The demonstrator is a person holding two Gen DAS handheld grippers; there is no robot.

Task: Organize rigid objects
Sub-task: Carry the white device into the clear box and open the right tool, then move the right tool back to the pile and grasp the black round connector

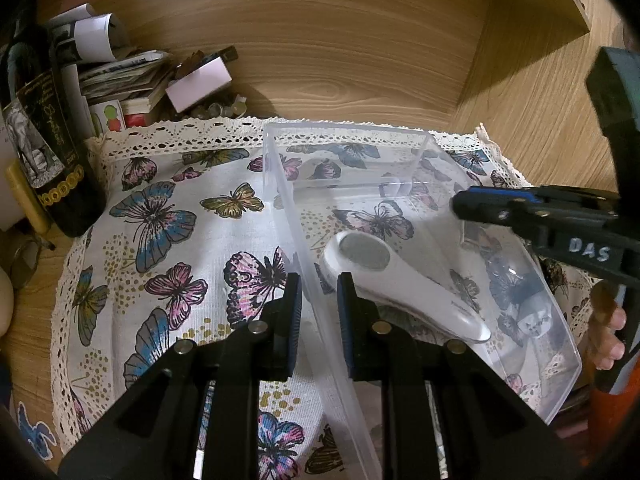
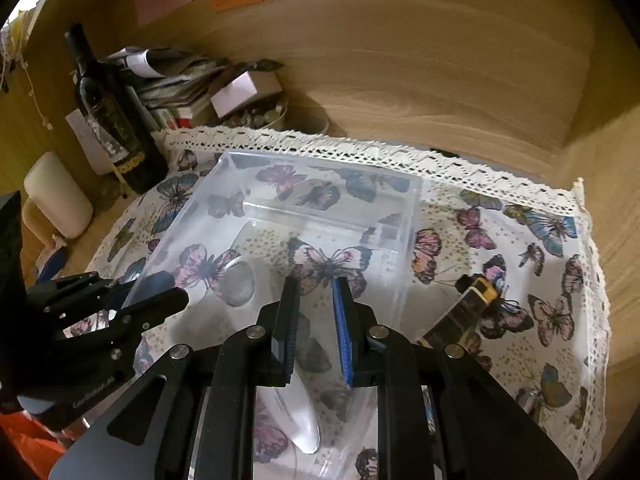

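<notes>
Left wrist view: left hand-held gripper (image 1: 319, 300) pinches the left wall of the clear plastic bin (image 1: 416, 136) on the butterfly cloth (image 1: 168, 216) covering the bench. Inside lies a white handled magnifier (image 1: 404, 280). Right hand-held gripper (image 2: 315, 316), lettered "DAS", hangs over the bin, jaws nearly together, holding nothing.

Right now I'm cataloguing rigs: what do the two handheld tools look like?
Both are black, angular two-finger clamps with silver rivets and ribbed blue pads. The right tool carries white "DAS" lettering; the left tool has faint white print on its body.
</notes>
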